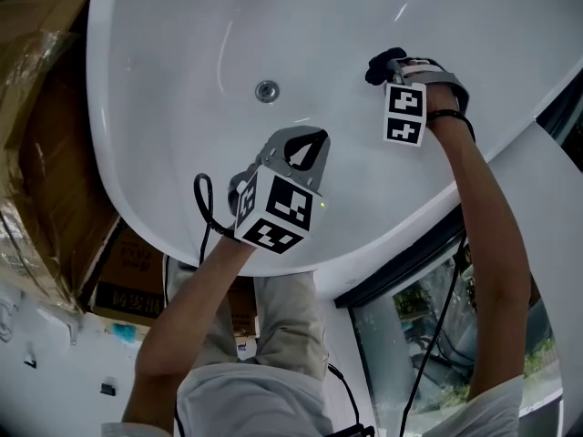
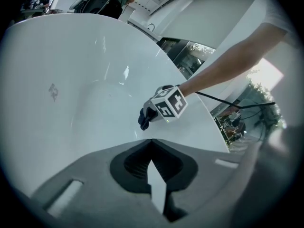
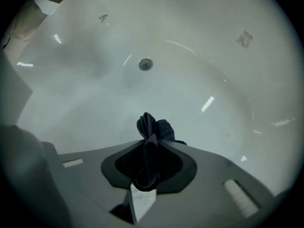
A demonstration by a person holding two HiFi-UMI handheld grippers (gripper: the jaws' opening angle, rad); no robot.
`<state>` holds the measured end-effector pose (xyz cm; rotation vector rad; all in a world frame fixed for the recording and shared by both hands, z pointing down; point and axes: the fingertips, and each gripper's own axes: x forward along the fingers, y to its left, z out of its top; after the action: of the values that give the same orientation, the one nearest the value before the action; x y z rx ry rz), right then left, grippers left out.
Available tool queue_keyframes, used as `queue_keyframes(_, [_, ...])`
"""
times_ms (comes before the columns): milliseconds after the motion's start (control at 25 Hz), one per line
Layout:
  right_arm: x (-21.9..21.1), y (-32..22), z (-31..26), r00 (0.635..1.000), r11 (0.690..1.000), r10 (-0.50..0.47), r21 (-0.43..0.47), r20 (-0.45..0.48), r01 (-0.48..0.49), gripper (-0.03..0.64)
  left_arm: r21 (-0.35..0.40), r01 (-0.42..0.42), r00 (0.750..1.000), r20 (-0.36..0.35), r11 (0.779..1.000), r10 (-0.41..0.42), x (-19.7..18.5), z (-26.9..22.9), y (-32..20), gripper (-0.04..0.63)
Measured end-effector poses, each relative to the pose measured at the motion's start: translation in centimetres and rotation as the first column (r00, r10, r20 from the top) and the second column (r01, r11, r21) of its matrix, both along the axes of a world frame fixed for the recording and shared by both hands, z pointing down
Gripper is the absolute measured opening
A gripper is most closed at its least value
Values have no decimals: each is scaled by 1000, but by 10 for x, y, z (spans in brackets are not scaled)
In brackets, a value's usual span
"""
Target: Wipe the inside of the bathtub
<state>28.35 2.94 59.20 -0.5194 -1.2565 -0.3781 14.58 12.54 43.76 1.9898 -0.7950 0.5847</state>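
The glossy white oval bathtub (image 1: 173, 71) curves smoothly below me. My right gripper (image 3: 151, 144) has its jaws clamped on a crumpled dark blue cloth (image 3: 154, 126), held at the tub's inner wall. My left gripper (image 2: 152, 144) hovers above the basin, jaws together and empty. The round metal drain (image 3: 145, 64) shows in the head and right gripper views only.

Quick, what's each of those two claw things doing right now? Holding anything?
Left gripper: shut, nothing between its jaws.
Right gripper: shut on a dark cloth.
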Motion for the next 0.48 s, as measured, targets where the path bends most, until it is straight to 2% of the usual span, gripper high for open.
queue_keyframes(160, [15,-47,3,999,995,-6,97,-43,10,63,-8,-1,1000,-2,1000,1,3,4,-3,-2])
queue_keyframes(360, [37,-85,6,989,983,-84,152,-123,102,63,-16,3,1000,-5,1000,-3,8,10,-7,-2])
queue_keyframes(480, [53,-107,6,983,976,-76,189,-166,108,63,-19,2,1000,-6,1000,-2,10,13,-9,-2])
